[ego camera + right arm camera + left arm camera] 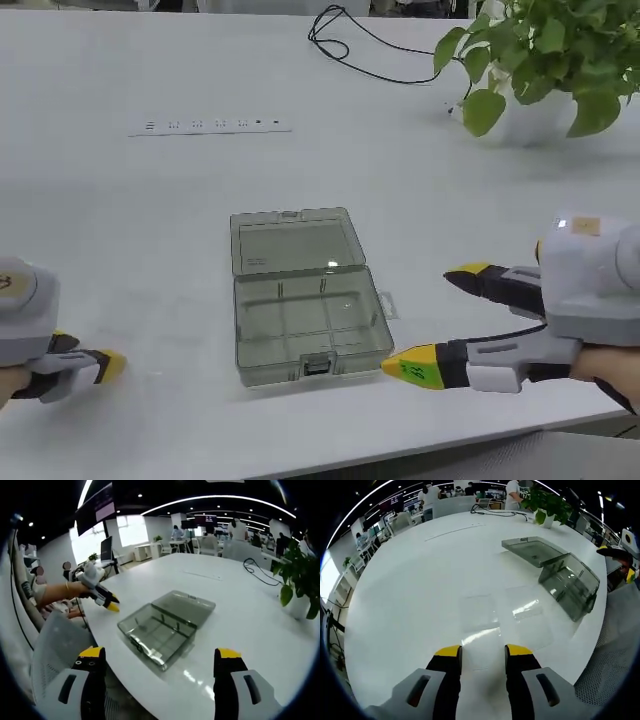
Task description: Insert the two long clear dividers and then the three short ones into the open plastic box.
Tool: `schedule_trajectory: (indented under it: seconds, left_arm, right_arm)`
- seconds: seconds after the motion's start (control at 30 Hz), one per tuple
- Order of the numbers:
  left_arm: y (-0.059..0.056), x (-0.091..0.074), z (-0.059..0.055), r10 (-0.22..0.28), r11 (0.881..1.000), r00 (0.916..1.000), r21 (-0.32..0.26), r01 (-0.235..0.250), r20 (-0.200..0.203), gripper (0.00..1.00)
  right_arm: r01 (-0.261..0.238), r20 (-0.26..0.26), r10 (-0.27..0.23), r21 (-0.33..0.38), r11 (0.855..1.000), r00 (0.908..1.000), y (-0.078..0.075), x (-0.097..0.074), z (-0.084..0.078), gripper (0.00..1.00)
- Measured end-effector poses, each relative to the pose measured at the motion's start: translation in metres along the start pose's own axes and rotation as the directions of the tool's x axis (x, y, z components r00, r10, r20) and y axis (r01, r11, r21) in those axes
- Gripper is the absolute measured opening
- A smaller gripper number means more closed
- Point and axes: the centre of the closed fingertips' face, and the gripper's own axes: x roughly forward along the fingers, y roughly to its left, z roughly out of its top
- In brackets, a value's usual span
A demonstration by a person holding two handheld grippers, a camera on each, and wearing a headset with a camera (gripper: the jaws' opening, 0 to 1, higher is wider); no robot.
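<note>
White bench (150,220), open office behind. Your left gripper (483,652): jaws a bit apart, nothing btwn them, low by the bench's near edge. Right gripper (160,655): jaws wide, empty too, plastic box (262,330) just ahead. Clear sheets (479,611) lie flat btwn the left jaws and the box, prob. the dividers; count unclear. Box sits mid-bench by the near edge, lid (295,240) laid open. No divider looks seated, so I'd say all five are left, long ones first.
</note>
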Motion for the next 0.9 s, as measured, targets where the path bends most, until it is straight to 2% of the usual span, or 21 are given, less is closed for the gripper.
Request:
schedule_trajectory:
  seconds: [0.23,0.43,0.5,0.53,0.73,0.9]
  left_arm:
    - [0.0,-0.0018,-0.0002,0.008,1.0,0.9997,-0.012,-0.009,-0.022,0.32]
    - [0.0001,-0.0029,-0.0002,0.009,1.0,0.9995,-0.022,-0.009,-0.03,0.32]
    - [0.0011,-0.0044,0.0026,0.008,0.999,0.9998,-0.037,-0.008,-0.019,0.3]
    - [0.0001,-0.0051,0.0019,-0.004,0.998,0.9998,-0.064,0.002,-0.022,0.3]
    - [-0.0001,-0.0062,0.0024,-0.002,0.997,0.9999,-0.072,0.001,-0.014,0.3]
    - [-0.0011,-0.0095,0.0033,-0.001,0.994,1.0,-0.112,0.002,0.009,0.3]
  right_arm:
    - [0.005,-0.019,-0.005,-0.004,1.0,0.9998,0.0027,0.0015,-0.0031,0.89]
    - [0.006,-0.015,-0.006,0.004,1.0,0.9999,0.004,0.0007,-0.0016,0.88]
    - [0.005,-0.016,-0.005,0.006,1.0,0.9999,0.0044,0.0006,-0.0015,0.88]
    - [0.004,-0.016,-0.004,0.009,1.0,0.9999,0.0047,0.0006,-0.0013,0.88]
    - [0.015,-0.006,-0.015,0.04,0.999,0.9999,0.0005,0.0002,-0.0002,0.87]
    - [0.026,0.0,-0.026,0.065,0.998,0.9997,0.0,0.0004,0.0019,0.83]
